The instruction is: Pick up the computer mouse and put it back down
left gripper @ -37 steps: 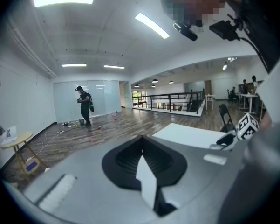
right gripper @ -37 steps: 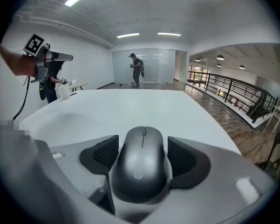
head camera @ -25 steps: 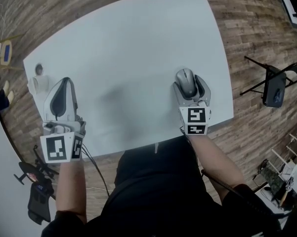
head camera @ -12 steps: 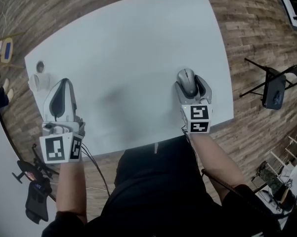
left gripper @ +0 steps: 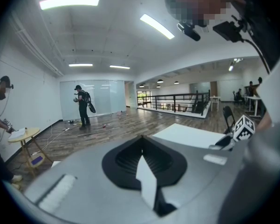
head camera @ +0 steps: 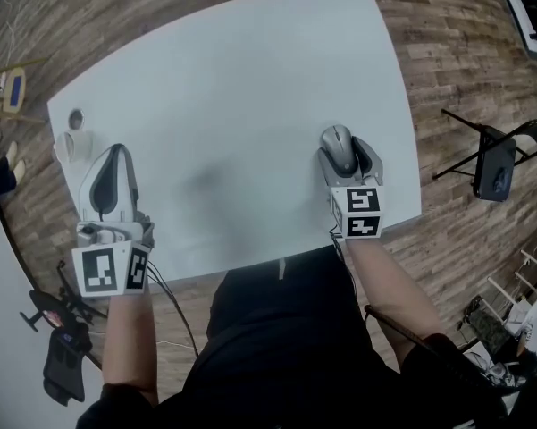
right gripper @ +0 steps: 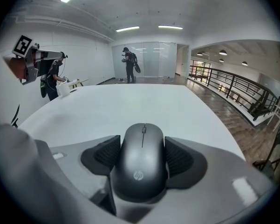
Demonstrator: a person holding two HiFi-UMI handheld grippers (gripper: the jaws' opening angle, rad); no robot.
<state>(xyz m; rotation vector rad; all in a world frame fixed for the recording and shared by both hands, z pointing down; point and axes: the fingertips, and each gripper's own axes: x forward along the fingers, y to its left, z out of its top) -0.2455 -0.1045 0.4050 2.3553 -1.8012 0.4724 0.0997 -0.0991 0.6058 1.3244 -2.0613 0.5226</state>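
The computer mouse (right gripper: 141, 164) lies on the white tabletop (head camera: 232, 88), near its right-hand corner on the person's side, nose pointing away from them. The right gripper (head camera: 342, 149) straddles it: the jaws have just been closing, with the mouse between them. They stand wide because the mouse is wide, and the ribbed pads (right gripper: 108, 155) look to be against its two flanks with no gap showing. It appears to sit on the tabletop, not yet lifted. The left gripper (head camera: 116, 152) hovers over the tabletop's left side, well apart from the mouse, with its jaws together and nothing in them.

The likely trouble lies in the lift. The mouse's shell is smooth and rounded, so if the pads bear above or behind its widest part, the squeeze could push it forward or let it slide down out of the jaws. A light grip would let the nose droop as it rises. The tabletop's edge is near, so a slip towards the person could send the mouse off onto the wooden floor (head camera: 456, 52)
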